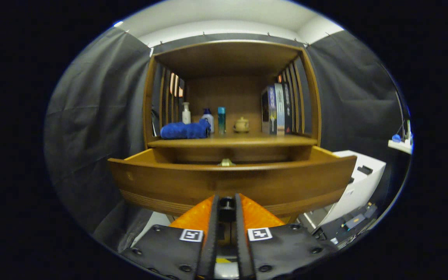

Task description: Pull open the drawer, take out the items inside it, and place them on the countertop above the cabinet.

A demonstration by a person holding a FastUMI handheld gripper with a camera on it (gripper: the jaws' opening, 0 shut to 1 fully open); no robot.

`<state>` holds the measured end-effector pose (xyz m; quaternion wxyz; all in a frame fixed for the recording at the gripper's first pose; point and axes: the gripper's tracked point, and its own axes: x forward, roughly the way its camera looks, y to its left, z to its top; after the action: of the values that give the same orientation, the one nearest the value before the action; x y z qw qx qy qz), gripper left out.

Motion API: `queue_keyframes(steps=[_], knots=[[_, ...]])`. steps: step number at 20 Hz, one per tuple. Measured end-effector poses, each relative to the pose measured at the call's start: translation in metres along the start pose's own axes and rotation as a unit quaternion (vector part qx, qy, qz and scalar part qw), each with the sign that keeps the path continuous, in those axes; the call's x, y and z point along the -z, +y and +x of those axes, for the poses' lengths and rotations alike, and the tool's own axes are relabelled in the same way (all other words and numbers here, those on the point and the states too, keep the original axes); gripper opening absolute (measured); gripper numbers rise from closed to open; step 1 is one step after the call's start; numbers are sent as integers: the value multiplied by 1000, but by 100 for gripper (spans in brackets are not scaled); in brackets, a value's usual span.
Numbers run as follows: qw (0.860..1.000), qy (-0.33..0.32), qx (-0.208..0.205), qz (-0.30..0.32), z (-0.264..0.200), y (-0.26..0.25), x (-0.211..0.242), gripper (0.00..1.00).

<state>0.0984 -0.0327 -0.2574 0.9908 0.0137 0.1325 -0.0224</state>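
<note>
Our claw point(227, 202) sits with its fingers drawn close together, only a slim gap between them, and we see a small dark knob in that gap right at the drawer front. We can't tell for certain that both fingers are pressing on it, but that's how it looks from here.

Just ahead, the drawer point(231, 182) stands pulled out from the cabinet point(310, 101), its wooden front filling the space beyond the fingertips. A little brass fitting point(226, 162) peeks over the top edge of the front. We're too low to see down into the drawer, so whatever lies inside is hidden from us.

Above it is the surface point(247, 140), already carrying a blue cloth point(185, 130), a white bottle point(186, 113), a white bottle with a blue cap point(208, 118), a teal can point(221, 120), a small teapot point(242, 125) and a row of books point(276, 109).

We'd judge the pulling-open step is done or nearly so. Next, we reckon, the claw needs to let go of the knob, spread, rise above the drawer front and tip down to look inside for anything left to lift out.
</note>
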Motion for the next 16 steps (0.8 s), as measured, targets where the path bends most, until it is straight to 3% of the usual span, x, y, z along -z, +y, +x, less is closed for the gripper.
queue_keyframes(steps=[5,10,14,16], knots=[[999,-16,13,-29,3,0,0,47],[1000,12,8,-11,18,-1,13,66],[1000,14,12,6,28,-2,17,52],[1000,19,8,9,23,0,17,40]])
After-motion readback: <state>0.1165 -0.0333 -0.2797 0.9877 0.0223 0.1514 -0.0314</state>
